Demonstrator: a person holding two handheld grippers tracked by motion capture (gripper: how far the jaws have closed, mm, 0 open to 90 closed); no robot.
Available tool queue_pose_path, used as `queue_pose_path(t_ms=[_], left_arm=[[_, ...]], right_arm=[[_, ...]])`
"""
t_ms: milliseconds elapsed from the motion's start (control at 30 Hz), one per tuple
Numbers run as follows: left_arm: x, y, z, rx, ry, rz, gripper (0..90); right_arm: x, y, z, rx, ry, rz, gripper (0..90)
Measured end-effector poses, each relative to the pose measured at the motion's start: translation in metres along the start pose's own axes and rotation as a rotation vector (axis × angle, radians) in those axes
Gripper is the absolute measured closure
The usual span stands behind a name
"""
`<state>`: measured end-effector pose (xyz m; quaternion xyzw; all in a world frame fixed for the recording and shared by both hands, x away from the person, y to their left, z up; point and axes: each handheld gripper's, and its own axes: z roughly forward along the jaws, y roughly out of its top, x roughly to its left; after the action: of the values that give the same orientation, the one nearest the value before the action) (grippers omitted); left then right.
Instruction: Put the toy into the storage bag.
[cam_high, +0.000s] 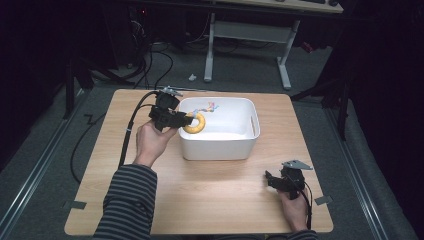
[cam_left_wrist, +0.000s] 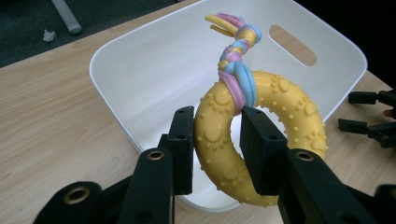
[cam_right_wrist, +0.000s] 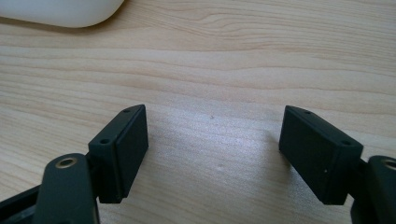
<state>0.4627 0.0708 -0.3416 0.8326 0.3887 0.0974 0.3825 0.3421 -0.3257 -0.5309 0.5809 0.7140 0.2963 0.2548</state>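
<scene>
- Yellow ring toy (cam_left_wrist: 261, 140) with the knobbly bumps and a braided rope (cam_left_wrist: 238, 56) knotted through it: we've got it clamped in the left gripper (cam_left_wrist: 217, 140), one jaw on the outside of the ring's band and one through the hole, both pads pressing on the rubber.
- Where it sits: in the high view the yellow ring toy (cam_high: 194, 123) hangs right at the left wall of the white bin (cam_high: 220, 147), up at rim level and not resting on the bottom.
- The rope tail trails further in over the bin's pale floor.
- The left gripper (cam_high: 186, 120) itself is over the rim's near-left corner, so that edge is pretty tight. The rest of the bin looks roomy, with just the rope in there.
- In the left gripper view the handle slot (cam_left_wrist: 293, 45) in the far wall is well apart from the ring.
- Our right gripper (cam_right_wrist: 212, 154) is down near the table's (cam_high: 210, 195) front right corner, jaws spread wide with bare wood grain between them, pinching nothing.
- In the right gripper view a rounded bit of the white bin (cam_right_wrist: 60, 11) peeks in at the top left, well apart from the jaws.
- Lots of open tabletop between the bin's front wall and the right gripper (cam_high: 270, 179), and along the whole near edge.
</scene>
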Motion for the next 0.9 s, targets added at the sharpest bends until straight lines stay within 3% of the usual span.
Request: queue_pose_path(t_ms=[267,300,600,900], left_arm=[[0.000,0.004,0.013,0.014,-0.009,-0.009,66.2],[-0.003,0.005,0.017,0.029,0.007,0.006,66.2],[-0.011,0.005,0.032,0.065,0.011,0.038,66.2],[-0.014,0.003,0.045,0.089,0.009,0.038,66.1]], right_arm=[[0.000,0.000,0.000,0.000,0.000,0.000,24.0],[0.000,0.000,0.000,0.000,0.000,0.000,24.0],[0.000,0.000,0.000,0.000,0.000,0.000,24.0],[0.000,0.000,0.000,0.001,0.001,0.001,24.0]])
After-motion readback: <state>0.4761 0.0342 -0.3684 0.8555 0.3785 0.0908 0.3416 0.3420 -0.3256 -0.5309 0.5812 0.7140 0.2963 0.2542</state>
